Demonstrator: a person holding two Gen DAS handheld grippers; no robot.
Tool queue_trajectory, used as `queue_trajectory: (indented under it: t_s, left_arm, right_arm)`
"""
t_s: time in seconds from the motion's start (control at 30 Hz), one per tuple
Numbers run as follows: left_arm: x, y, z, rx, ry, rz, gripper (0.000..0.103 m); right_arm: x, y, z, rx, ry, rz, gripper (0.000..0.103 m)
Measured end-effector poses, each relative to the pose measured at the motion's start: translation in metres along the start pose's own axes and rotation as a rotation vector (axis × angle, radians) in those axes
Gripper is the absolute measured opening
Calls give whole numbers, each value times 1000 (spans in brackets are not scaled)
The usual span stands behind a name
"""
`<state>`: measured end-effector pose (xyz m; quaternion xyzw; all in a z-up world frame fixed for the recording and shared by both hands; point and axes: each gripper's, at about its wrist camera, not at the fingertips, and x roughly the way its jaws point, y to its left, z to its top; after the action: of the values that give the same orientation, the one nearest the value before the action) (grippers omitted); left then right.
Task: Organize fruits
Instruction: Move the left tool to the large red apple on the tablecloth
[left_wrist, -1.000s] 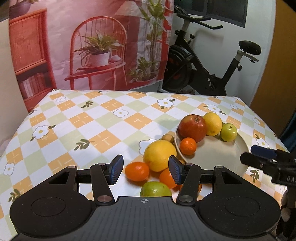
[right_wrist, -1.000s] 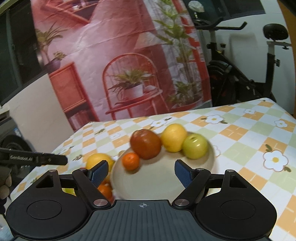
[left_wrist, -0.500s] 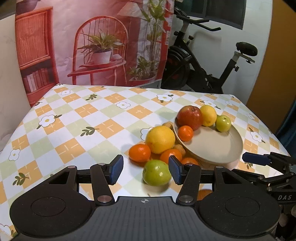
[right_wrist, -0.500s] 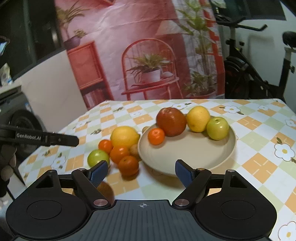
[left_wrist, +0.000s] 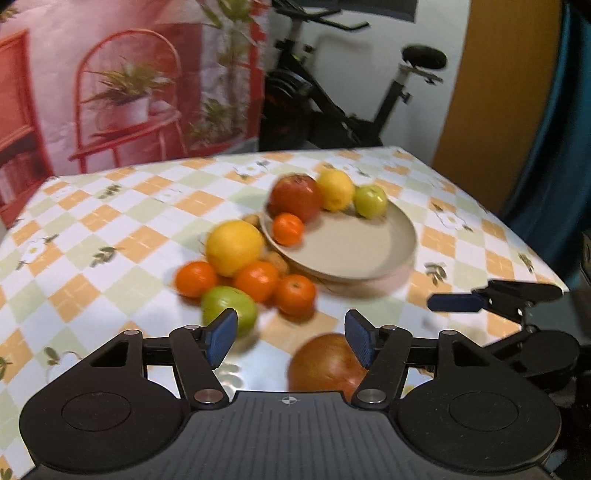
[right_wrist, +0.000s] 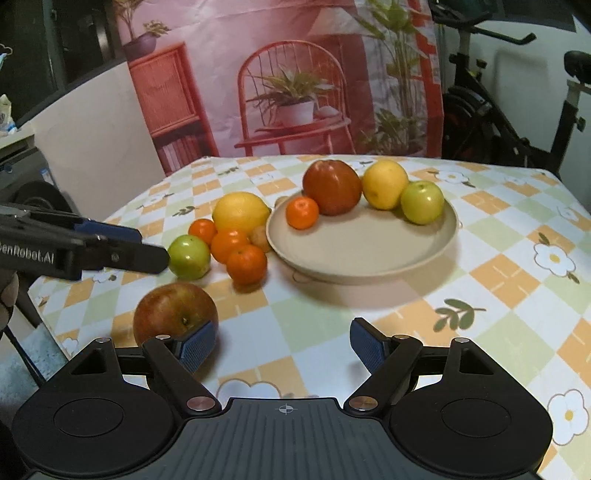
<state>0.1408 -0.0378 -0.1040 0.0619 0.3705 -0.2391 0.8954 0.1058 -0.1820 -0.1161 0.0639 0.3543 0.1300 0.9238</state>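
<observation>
Pulled back from the fruit: left gripper and right gripper both wide open, empty. Newly in view, loose apple near table edge, outside plate; sorting unfinished.

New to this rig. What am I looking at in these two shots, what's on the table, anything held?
No robot arm here: a person holds a two-finger gripper in each hand, each with a fisheye camera looking along its fingers. One picture comes from the left gripper, the other from the right gripper; each also shows the other from the side. Both are open, holding nothing. On the checked tablecloth a beige plate carries a red apple, a yellow fruit, a green apple and a mandarin. Beside the plate lie a lemon, three mandarins, a green apple and, nearest, another red apple.
</observation>
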Motion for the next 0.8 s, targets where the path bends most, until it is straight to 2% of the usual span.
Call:
queue_trajectory:
  t_s: [0.17,0.27,0.47,0.8]
  left_arm:
    - [14,1,-4,-11,51,-17,67]
    - [15,5,-5,-32,54,-32,70]
    - [10,8,-5,-64,38,-12,70]
    - [12,-1,-5,-22,49,-45,71]
  right_arm:
    - [3,-3,-3,6,14,5,77]
    - [5,-3,-4,9,21,9,77]
    - [6,-4,-3,11,27,15,77]
    - [10,-1,-4,-1,48,22,77]
